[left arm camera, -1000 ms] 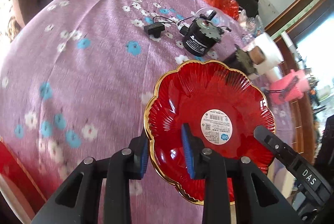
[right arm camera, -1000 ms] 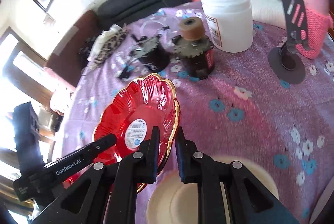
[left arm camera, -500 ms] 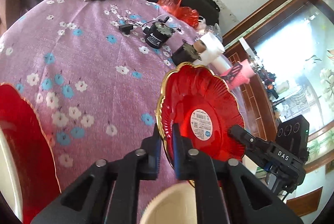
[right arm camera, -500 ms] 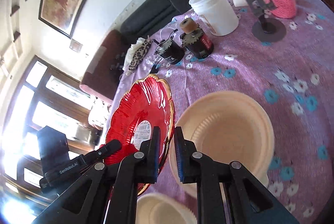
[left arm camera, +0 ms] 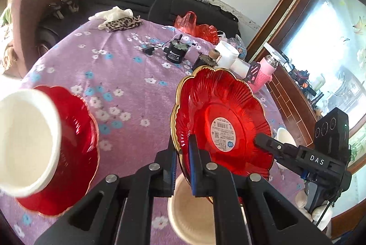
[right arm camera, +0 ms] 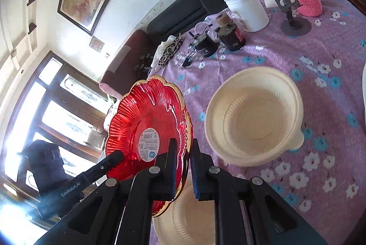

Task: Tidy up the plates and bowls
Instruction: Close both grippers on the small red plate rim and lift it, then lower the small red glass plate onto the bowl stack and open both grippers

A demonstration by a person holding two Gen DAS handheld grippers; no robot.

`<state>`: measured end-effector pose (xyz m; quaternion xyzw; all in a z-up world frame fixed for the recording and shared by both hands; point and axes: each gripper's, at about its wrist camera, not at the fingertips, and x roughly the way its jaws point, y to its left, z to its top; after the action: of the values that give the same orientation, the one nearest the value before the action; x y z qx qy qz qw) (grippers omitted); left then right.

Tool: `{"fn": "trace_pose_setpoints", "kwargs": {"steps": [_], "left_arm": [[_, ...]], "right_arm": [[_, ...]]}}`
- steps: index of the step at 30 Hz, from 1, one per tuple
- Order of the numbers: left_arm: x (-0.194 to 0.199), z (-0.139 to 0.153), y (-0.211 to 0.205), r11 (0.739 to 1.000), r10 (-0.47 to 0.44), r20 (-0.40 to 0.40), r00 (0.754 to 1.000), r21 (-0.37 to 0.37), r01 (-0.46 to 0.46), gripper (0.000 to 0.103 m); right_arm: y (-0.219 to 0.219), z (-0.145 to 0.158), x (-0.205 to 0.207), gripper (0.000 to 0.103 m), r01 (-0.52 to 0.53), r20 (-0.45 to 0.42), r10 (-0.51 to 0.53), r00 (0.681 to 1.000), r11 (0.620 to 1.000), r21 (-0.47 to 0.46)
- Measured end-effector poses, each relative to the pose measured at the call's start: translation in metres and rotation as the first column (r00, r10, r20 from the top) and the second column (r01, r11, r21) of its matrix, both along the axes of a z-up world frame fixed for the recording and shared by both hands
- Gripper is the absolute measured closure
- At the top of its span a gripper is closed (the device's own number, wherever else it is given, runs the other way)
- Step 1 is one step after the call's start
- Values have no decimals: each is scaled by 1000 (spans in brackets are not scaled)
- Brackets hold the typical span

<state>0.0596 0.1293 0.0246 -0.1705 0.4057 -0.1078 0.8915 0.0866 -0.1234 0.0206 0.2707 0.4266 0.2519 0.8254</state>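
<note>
Both grippers, left and right, clamp red scalloped plate by opposite rims, above cream bowl.

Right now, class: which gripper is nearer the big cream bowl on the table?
Right. The right gripper grips the red plate's rim beside the bowl; the left gripper holds the plate's far edge.

Red plate rim btwn left gripper fingers.
</note>
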Motion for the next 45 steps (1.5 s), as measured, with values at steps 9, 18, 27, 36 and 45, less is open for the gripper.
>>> {"fn": "trace_pose_setpoints", "kwargs": {"steps": [9, 18, 27, 36, 45], "left_arm": [[-44, -4, 22, 999, 48, 16, 999, -22, -47, 94], [-83, -7, 56, 991, 134, 20, 991, -31, -133, 93], [-107, -14, 93, 975, 208, 4, 978, -82, -207, 92], [-126, -3, 114, 960, 277, 62, 959, -52, -274, 92], [-131, 7, 146, 936, 352, 100, 931, -26, -351, 91]], "right_arm": [[19, 1, -37, 90, -26, 32, 26, 999, 1000, 1], [57, -1, -57, 90, -83, 38, 82, 996, 997, 7], [98, 3, -71, 90, -138, 53, 138, 989, 990, -15], [131, 10, -72, 90, -173, 66, 175, 982, 984, -35], [177, 21, -59, 90, -228, 84, 232, 969, 972, -58]]}}
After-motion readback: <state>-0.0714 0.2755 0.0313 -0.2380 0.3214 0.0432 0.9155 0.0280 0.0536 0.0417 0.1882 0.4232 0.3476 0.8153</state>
